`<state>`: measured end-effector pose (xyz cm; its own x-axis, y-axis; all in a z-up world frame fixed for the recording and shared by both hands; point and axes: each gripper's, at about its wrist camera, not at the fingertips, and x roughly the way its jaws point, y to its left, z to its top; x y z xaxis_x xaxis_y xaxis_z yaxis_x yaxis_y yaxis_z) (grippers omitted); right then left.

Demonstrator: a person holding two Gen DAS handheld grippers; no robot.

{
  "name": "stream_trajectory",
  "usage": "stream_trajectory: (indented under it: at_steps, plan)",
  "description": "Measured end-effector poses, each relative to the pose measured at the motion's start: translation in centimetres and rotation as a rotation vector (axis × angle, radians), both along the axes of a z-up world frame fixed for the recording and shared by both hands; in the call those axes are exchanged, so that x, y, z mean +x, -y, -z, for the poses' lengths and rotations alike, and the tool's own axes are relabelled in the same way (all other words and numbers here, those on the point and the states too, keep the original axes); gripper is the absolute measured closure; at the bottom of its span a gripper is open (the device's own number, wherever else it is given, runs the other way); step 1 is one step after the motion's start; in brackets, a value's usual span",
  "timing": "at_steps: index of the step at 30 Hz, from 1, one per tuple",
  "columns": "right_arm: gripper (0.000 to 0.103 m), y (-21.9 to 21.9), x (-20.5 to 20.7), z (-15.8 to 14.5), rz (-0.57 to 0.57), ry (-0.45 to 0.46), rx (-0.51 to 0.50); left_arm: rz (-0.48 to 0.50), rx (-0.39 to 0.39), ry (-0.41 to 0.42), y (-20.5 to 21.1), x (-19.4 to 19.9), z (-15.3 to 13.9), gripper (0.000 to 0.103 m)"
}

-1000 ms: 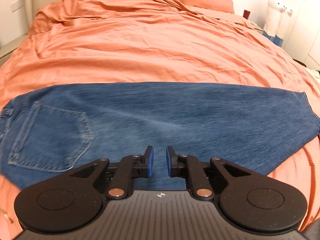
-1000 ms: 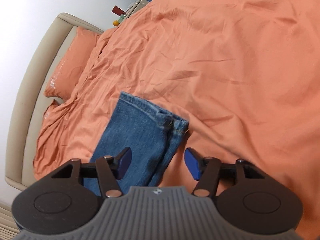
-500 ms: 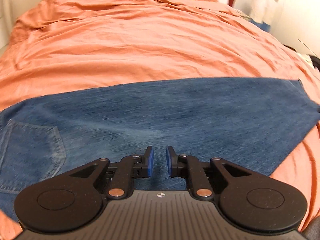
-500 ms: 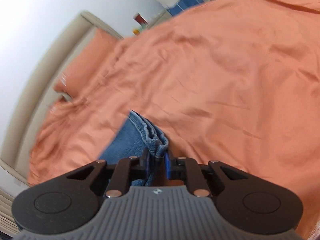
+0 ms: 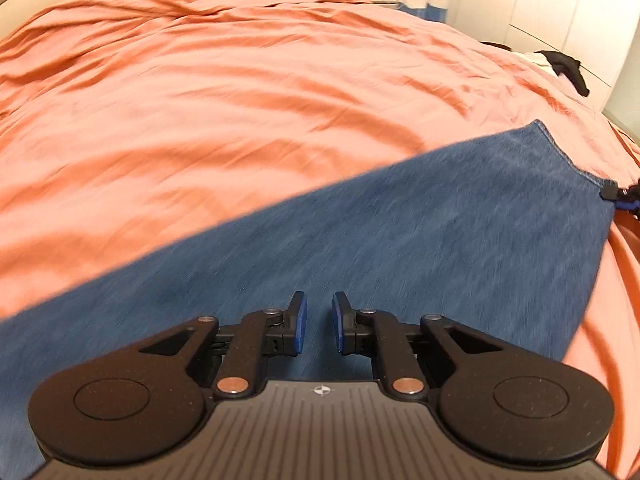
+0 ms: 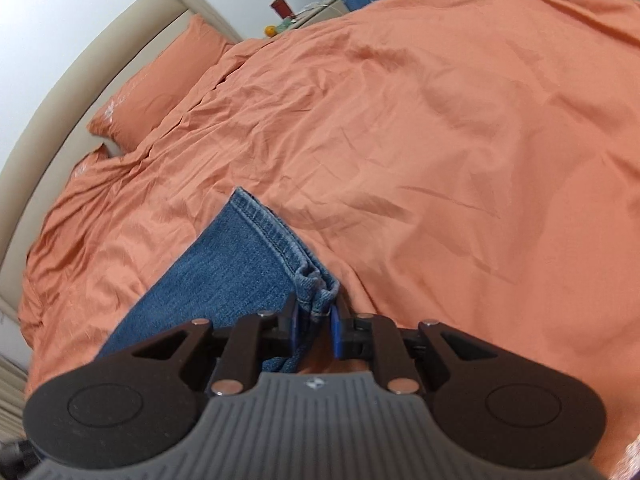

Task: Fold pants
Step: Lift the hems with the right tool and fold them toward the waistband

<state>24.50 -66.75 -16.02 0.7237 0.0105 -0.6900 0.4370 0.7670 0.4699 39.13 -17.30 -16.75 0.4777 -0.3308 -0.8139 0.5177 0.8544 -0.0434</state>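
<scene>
Blue denim pants [image 5: 400, 240] lie lengthwise across an orange bed, folded leg on leg. My left gripper [image 5: 318, 322] hovers over the middle of the legs, its blue pads a narrow gap apart with nothing between them. My right gripper [image 6: 314, 320] is shut on the hem end of the pants [image 6: 256, 264], pinching the near corner of the cuffs. The right gripper's tip also shows at the right edge of the left wrist view [image 5: 624, 196], at the hem corner. The waist end is out of view.
The orange duvet [image 5: 240, 100] covers the whole bed, with orange pillows [image 6: 160, 88] by the beige headboard [image 6: 80, 68]. A nightstand with small items [image 6: 288, 16] stands at the far side. White cupboards [image 5: 560, 12] and dark clothing [image 5: 568, 68] lie beyond the bed's right edge.
My right gripper closed from open onto the hem corner of the pants. My left gripper moved right along the legs, away from the back pocket, which has left the view.
</scene>
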Motion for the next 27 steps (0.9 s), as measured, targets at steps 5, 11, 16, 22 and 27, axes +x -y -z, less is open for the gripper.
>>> stream_trajectory:
  at_steps: [5,11,16,22,27]
  plan:
    - [0.092,-0.1,0.2,-0.1,-0.039,-0.006,-0.037,0.028,0.034,0.008,3.6,3.3,1.4,0.087]
    - [0.092,-0.4,0.8,-0.1,-0.077,-0.013,-0.081,0.003,0.082,-0.014,6.0,6.1,3.1,0.088]
    - [0.092,0.1,1.0,0.2,-0.051,-0.022,-0.036,0.022,0.130,0.025,6.7,5.6,2.9,0.088]
    - [0.092,-0.3,0.8,-1.8,-0.047,0.023,-0.030,0.085,0.114,-0.005,5.9,1.4,0.9,0.088]
    - [0.092,-1.5,0.9,-4.8,-0.057,0.072,-0.054,0.166,0.083,-0.049,5.9,-3.8,0.7,0.088]
